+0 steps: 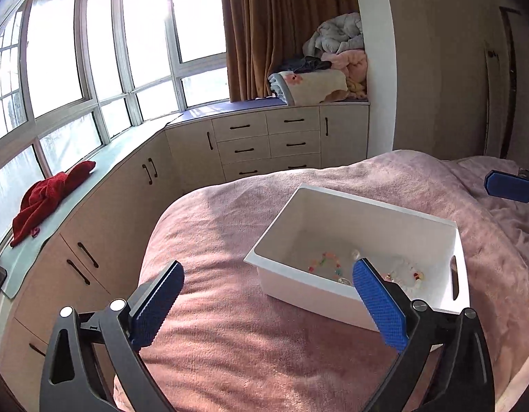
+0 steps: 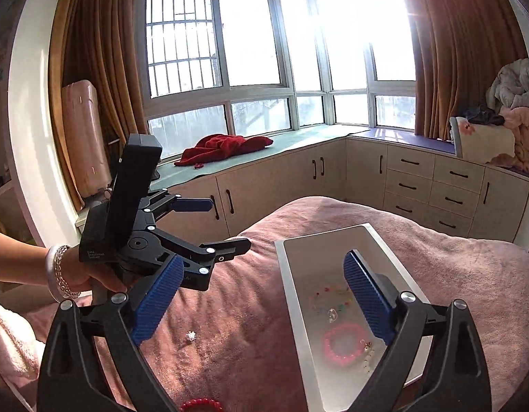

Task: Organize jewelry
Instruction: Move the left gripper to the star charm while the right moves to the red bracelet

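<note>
On the pink blanket [image 1: 230,326] of the bed sits the white bin [image 1: 384,213], and I take that bin as my landmark. Both my tongs hang above the bed with nothing between their blue pads: the left tongs [image 1: 268,305] stand wide open just short of the bin's near-left corner, and the right tongs [image 2: 261,298] stand wide open over the bin's left wall. From the right wrist view I also see the left tongs [image 2: 214,223] held by a hand [image 2: 89,274] well left of the bin, jaws spread and empty.

Inside the bin lie a multicoloured bead bracelet [image 2: 329,298], a pink bead bracelet [image 2: 345,343], a small clear ring-like piece [image 2: 332,314] and a thin gold chain [image 2: 369,353]. I judge the sorting partly done, with one drop-off finished and a fresh pick due.

Two pieces remain outside: a tiny white sparkly piece [image 2: 191,335] on the blanket left of the bin, and a red bead bracelet [image 2: 202,405] nearer me than the bin, cut by the frame edge. The next move calls for lowering one pair of tongs onto one of these and pinching without catching blanket pile.

The bin's long axis runs away from me in the right wrist view, toward the cabinets [image 2: 432,185]; its handle slot [image 1: 454,276] is in an end wall. The red bracelet lies flat, its visible arc running crosswise to the bin.
</note>
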A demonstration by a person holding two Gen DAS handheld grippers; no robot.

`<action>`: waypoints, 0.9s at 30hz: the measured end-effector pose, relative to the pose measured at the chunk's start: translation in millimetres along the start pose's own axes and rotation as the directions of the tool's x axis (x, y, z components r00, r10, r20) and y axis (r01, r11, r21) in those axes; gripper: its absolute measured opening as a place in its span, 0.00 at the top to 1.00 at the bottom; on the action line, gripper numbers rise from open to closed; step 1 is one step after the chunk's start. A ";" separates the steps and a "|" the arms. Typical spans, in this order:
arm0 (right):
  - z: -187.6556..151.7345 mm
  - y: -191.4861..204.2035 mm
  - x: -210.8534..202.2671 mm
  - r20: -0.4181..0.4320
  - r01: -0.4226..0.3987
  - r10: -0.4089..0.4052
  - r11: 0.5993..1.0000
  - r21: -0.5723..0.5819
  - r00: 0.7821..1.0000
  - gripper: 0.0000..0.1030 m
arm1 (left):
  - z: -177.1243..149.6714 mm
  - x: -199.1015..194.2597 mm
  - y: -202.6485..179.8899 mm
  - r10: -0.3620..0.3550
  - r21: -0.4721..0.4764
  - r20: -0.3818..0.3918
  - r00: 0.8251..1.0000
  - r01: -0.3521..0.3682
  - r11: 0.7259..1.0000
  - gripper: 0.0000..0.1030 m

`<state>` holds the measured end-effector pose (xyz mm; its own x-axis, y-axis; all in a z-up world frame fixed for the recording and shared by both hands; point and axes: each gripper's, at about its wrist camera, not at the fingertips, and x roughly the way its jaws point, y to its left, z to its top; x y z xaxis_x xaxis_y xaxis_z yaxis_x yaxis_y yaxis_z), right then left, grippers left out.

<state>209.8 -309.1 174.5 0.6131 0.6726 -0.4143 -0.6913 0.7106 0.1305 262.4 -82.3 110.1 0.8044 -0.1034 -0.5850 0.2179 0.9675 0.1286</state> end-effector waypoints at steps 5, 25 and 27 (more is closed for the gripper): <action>-17.4 34.7 16.9 -0.121 -0.013 0.005 0.998 -0.069 0.993 0.09 | -46.4 -7.1 20.4 -0.013 -0.032 -0.041 0.999 0.012 0.999 0.03; -141.2 101.2 106.2 -0.567 -0.019 -0.146 0.961 -0.275 0.811 0.13 | -181.3 23.2 8.6 -0.033 0.094 -0.324 0.945 0.066 0.993 0.03; -150.3 97.3 113.1 -0.606 -0.022 -0.156 0.961 -0.276 0.780 0.15 | -186.4 27.3 7.8 -0.051 0.091 -0.341 0.939 0.087 0.992 0.04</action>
<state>154.4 -194.9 4.9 0.3544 0.2882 -0.8896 -0.7830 0.6115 -0.1138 183.0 -34.5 -54.1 0.5557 -0.0675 -0.8287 0.3364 0.9297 0.1499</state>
